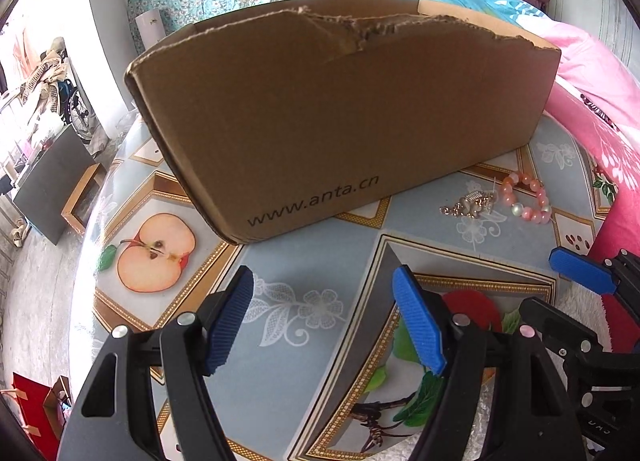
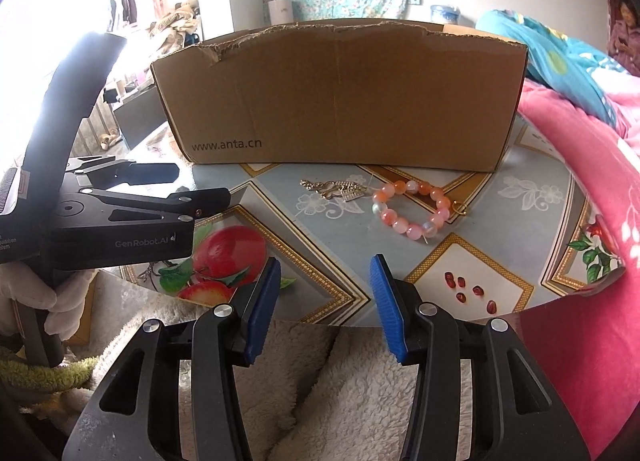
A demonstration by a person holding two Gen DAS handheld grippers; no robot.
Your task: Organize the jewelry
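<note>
bracelet lies flat beside box, long axis parallel; left gripper and right gripper both agape, empty.

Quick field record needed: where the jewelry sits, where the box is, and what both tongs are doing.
surface: table with a fruit-print cover
box: cardboard box, open top with torn rim, at the back of the table
bracelet: pink bead bracelet, flat on the table in front of the box
gold piece: gold chain jewelry, just left of the bracelet, untouched
left tongs: open, empty
right tongs: open, empty, short of the jewelry
</note>
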